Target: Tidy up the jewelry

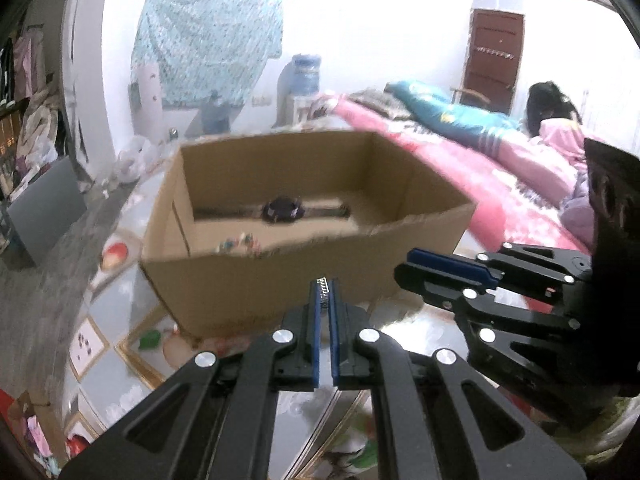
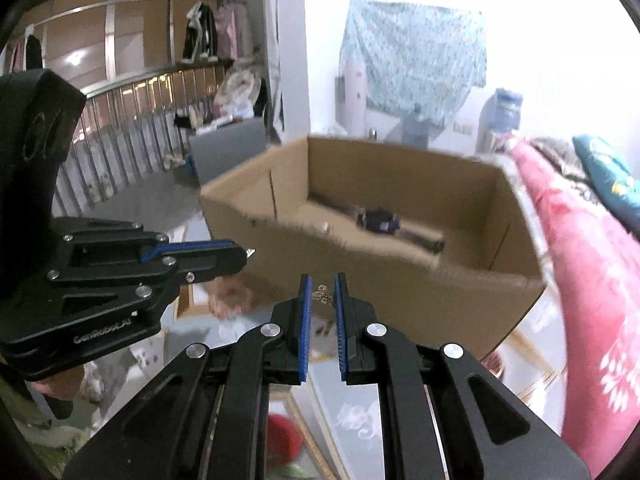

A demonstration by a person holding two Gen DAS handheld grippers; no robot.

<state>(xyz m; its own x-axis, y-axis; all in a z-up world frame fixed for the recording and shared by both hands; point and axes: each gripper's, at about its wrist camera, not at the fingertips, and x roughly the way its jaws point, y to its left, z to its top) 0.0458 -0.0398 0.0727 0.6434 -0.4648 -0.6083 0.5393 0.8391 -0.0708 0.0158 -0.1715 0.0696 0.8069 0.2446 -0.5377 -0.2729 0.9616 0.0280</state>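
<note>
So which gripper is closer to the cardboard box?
Roughly even; left, if either. The left gripper holds a silver chain piece at the cardboard box front wall. The right gripper, pinching a butterfly charm, hovers just short of it.

The only legible marking I find is the raised lettering "GenRobot.AI" on the lower black side plate of my left gripper [image 2: 246, 254], seen from the right wrist view; the last characters are soft and partly uncertain. A round embossed emblem sits on the black housing above that plate, but I cannot read it. The cardboard box [image 2: 400, 280] shows no readable print on the faces in view.
</note>
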